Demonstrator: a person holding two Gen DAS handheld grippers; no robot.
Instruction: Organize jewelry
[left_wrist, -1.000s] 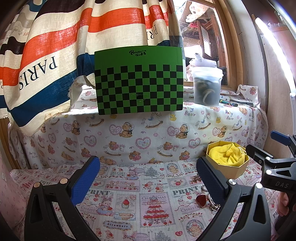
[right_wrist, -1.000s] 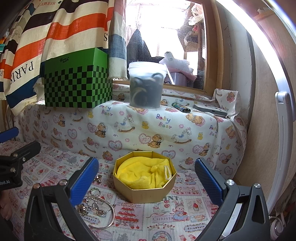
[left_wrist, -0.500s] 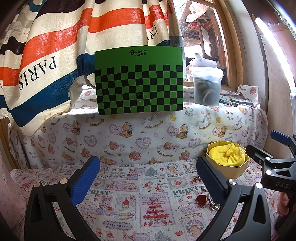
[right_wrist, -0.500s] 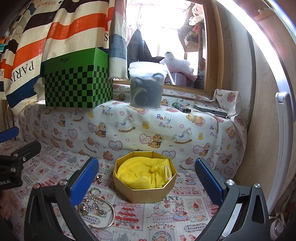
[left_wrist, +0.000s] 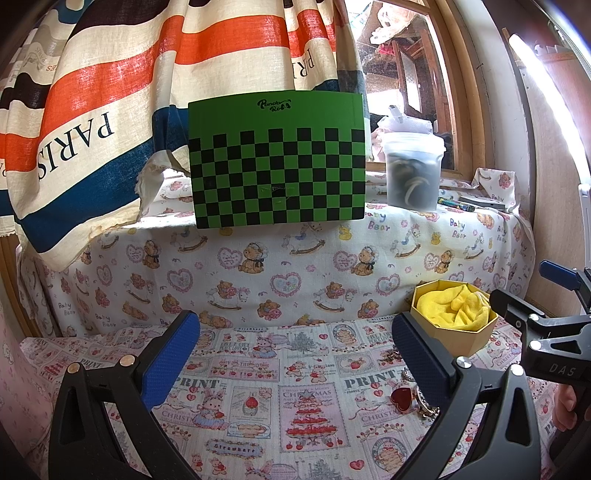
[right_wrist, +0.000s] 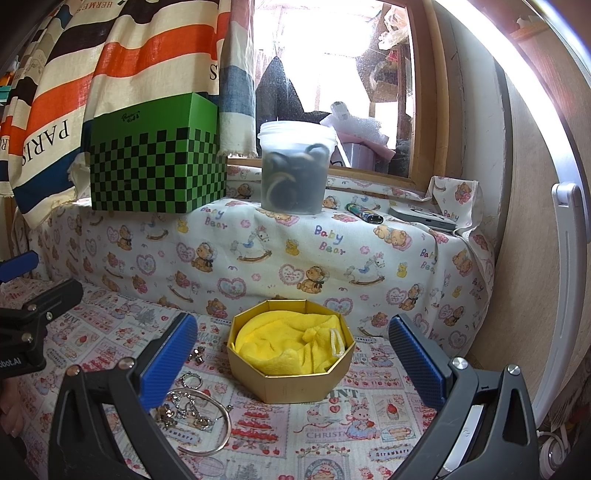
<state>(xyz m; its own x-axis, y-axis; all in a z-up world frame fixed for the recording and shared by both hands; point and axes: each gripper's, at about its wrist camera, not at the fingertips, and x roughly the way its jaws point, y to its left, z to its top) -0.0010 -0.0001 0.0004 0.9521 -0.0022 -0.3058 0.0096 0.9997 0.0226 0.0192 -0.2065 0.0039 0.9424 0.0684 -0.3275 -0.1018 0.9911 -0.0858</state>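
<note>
A gold octagonal box (right_wrist: 291, 384) lined with yellow cloth (right_wrist: 291, 347) stands on the printed cloth; it also shows in the left wrist view (left_wrist: 452, 338). A pile of jewelry lies left of it: a silver bangle (right_wrist: 218, 441), chains and charms (right_wrist: 184, 410), and a red heart pendant (left_wrist: 402, 397). My right gripper (right_wrist: 291, 360) is open and empty, its jaws standing either side of the box. My left gripper (left_wrist: 295, 350) is open and empty, left of the jewelry.
A raised ledge covered in bear-print cloth (right_wrist: 295, 254) holds a green checkered box (left_wrist: 277, 162), a translucent tub (right_wrist: 295, 168), a lighter (right_wrist: 364, 214) and a flat grey device (right_wrist: 424, 218). A striped curtain (left_wrist: 110, 92) hangs at the left. A wall (right_wrist: 528, 221) is at the right.
</note>
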